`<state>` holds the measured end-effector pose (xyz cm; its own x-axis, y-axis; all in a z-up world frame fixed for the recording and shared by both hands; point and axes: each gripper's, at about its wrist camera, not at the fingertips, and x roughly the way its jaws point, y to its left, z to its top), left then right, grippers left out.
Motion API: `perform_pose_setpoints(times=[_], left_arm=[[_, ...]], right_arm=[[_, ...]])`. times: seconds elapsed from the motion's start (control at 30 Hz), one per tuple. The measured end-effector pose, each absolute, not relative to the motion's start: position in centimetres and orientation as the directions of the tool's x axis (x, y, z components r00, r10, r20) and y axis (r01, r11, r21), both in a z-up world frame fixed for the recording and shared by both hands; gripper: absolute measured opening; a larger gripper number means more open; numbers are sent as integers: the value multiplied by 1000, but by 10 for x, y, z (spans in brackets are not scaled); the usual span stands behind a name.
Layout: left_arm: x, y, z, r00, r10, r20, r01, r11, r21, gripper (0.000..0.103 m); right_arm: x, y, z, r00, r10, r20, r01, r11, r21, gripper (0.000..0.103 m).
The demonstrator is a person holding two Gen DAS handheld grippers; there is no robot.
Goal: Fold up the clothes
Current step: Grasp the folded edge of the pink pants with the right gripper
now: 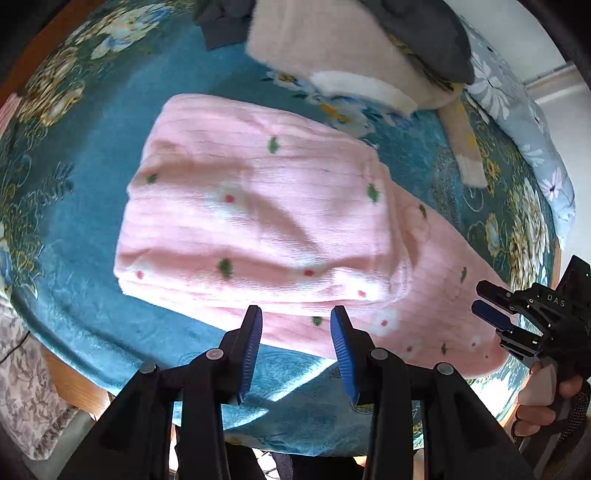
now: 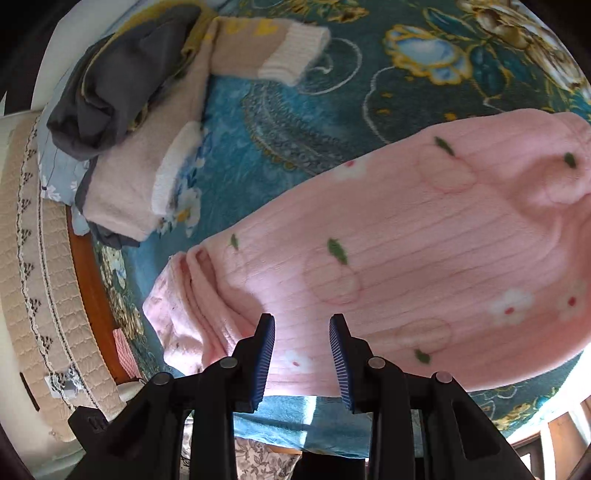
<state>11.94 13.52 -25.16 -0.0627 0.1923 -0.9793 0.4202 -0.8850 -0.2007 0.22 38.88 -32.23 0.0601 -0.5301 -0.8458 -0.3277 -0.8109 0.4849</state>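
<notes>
Teal floral blanket [image 1: 92, 147] w/ pink garment [image 1: 258, 221], far edge cropped.

Bright daylight, soft shadows, motion blur, fisheye warping

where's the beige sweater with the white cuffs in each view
Left wrist view: the beige sweater lies at the top centre, beyond the pink garment, under a grey garment.
Right wrist view: the sweater sits at the upper left, one white cuff reaching toward top centre.
Shared landmark: the grey garment piled on the sweater.
</notes>
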Motion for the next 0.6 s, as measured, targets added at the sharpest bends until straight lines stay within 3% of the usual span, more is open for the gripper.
perform_pose_setpoints(times=[0.33,0.6], left_arm=[[170,49,-270,-87,203,-975,722,-662,-202,39],[187,34,-285,-100,235,-967,793,-568,-220,39]], right_arm=[[-28,267,-335,145,-606,-782,-106,-796,596,41],[-30,246,-370,232,-524,-820,-122,-852,510,43]])
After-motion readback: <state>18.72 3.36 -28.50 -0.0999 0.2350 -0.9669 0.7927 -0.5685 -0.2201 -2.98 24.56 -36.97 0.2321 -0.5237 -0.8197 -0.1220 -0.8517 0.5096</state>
